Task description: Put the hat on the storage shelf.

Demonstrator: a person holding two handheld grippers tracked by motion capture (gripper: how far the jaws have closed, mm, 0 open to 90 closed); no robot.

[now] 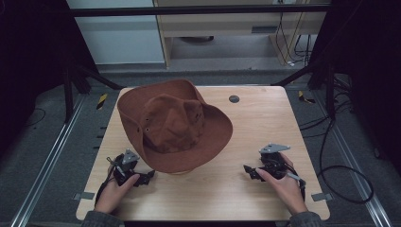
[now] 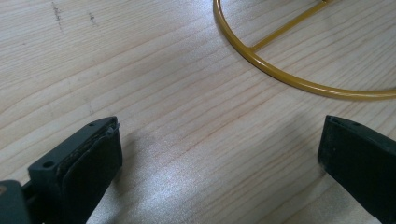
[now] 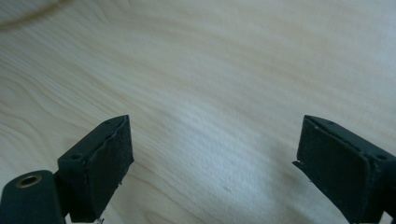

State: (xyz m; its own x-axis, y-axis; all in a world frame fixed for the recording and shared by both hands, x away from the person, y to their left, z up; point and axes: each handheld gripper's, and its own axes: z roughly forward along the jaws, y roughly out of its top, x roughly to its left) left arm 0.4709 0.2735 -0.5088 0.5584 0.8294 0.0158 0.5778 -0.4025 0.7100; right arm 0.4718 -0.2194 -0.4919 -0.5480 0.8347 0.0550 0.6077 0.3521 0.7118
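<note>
A brown wide-brimmed hat [image 1: 172, 125] stands raised above the middle left of the wooden table [image 1: 255, 127]. Under its near brim, a yellow wire ring [image 2: 289, 79] lies on the table; it looks like the base of a stand. My left gripper [image 1: 144, 178] rests on the table just in front of the hat's near left brim, open with bare wood between its jaws. My right gripper [image 1: 249, 171] rests on the table to the right of the hat, apart from it, open and holding nothing. A hand holds each gripper.
A small dark round grommet [image 1: 233, 99] is set into the table at the back, right of the hat. Black cables [image 1: 345, 170] lie on the floor to the right. Metal rails [image 1: 52, 151] run along both sides of the table.
</note>
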